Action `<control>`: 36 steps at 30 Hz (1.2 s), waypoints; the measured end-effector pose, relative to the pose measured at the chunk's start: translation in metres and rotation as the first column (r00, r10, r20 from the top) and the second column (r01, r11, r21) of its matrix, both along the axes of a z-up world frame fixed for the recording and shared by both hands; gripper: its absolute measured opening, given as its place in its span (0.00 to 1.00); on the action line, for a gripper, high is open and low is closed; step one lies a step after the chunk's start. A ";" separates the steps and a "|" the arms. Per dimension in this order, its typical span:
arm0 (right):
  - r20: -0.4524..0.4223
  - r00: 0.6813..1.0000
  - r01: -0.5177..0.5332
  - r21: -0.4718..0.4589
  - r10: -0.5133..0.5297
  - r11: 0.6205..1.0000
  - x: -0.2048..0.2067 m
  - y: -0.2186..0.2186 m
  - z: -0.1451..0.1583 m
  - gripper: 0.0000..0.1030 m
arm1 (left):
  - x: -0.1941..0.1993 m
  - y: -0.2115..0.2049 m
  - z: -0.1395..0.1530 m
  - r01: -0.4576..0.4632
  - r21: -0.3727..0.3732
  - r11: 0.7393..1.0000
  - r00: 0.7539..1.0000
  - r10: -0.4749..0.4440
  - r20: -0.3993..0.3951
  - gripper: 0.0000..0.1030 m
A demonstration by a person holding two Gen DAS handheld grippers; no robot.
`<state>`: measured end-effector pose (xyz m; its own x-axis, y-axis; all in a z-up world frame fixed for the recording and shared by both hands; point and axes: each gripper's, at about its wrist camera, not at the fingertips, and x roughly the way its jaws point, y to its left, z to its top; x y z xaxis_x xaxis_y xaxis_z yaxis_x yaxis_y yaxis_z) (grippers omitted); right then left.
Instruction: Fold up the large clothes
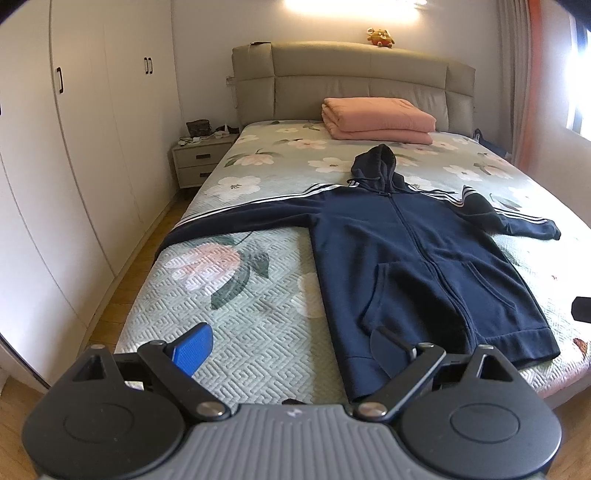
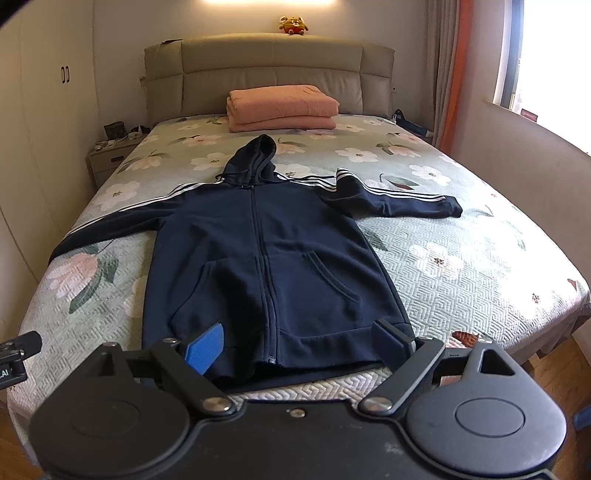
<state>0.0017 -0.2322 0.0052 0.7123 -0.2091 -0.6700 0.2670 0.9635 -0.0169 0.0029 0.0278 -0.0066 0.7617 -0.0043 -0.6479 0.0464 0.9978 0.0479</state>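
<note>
Hoodie [image 2: 266, 254], navy, zip-front, lies flat and face up on the bed [image 2: 461, 258], zip closed. Long axis runs from the foot of the bed toward the headboard [image 2: 269, 70]: hood [image 2: 256, 157] points to the headboard, hem sits at the near edge, just in front of both grippers. One sleeve [image 1: 236, 218], white-striped, stretches straight out to the bed's left edge, cuff at or over it. The other sleeve [image 2: 399, 201] reaches rightward with a fold near the shoulder, cuff resting on the quilt. Folded pink blanket [image 2: 282, 107] lies beyond the hood against the headboard, well apart from the garment. Plush toy [image 2: 293, 25] sits on top of the headboard. Nightstand [image 1: 201, 158] and wardrobe [image 1: 74, 147] stand left of the bed. Left gripper [image 1: 291, 349] hovers over the hem's left corner, jaws spread wide, holding nothing. Right gripper [image 2: 297, 347] hovers over the hem, jaws equally wide apart, empty.
</note>
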 end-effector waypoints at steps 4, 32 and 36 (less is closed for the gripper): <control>0.003 1.000 -0.003 -0.007 0.003 1.000 -0.002 0.003 0.002 1.00 | -0.003 -0.002 0.000 0.000 0.025 1.000 1.000 0.000 0.016 0.91; -0.026 1.000 0.013 -0.032 -0.014 0.999 0.049 0.010 -0.030 1.00 | 0.053 0.025 -0.035 -0.067 -0.054 0.996 0.996 0.063 -0.062 0.93; -0.022 0.999 0.024 -0.025 -0.024 0.999 0.095 -0.006 -0.075 1.00 | 0.103 0.012 -0.070 -0.095 -0.047 0.994 0.990 0.089 -0.113 0.93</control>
<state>0.0972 -0.2381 -0.0697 0.6916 -0.2427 -0.6803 0.2893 0.9561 -0.0470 0.1060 0.0402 -0.0768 0.6840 0.0263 -0.7290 -0.0435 0.9990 -0.0048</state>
